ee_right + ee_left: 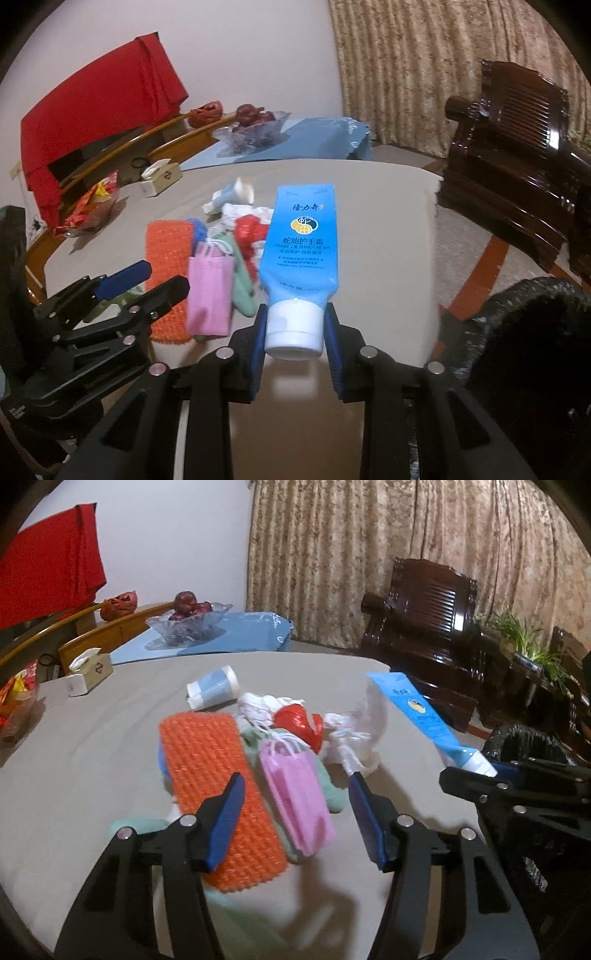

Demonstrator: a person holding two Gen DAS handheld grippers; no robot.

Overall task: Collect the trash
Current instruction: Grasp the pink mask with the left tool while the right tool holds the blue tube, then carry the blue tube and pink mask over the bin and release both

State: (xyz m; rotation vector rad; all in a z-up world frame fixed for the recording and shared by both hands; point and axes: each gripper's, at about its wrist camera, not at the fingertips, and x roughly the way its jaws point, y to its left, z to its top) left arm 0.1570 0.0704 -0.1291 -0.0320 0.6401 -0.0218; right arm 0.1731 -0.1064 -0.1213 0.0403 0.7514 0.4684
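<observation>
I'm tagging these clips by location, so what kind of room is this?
Most likely a living room in a home. Floor-length patterned curtains cover the back wall, a dark carved wooden armchair stands in front of them, and a glass bowl of fruit sits on a table beyond the trash pile.

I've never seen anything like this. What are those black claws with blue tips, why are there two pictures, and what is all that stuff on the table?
The claws are two hand-held grippers; a person works one in each hand, and each carries a wide-angle camera looking out along its fingers. So one picture is the left gripper's view, the other the right's.

The left gripper is open and holds nothing; it hangs above a pile of rubbish on the grey table: an orange mesh pad, a pink mask, red wrapping, white plastic and a paper cup lying on its side.

The right gripper is shut on the white cap of a blue hand cream tube. A black-lined bin stands beside the table.
</observation>
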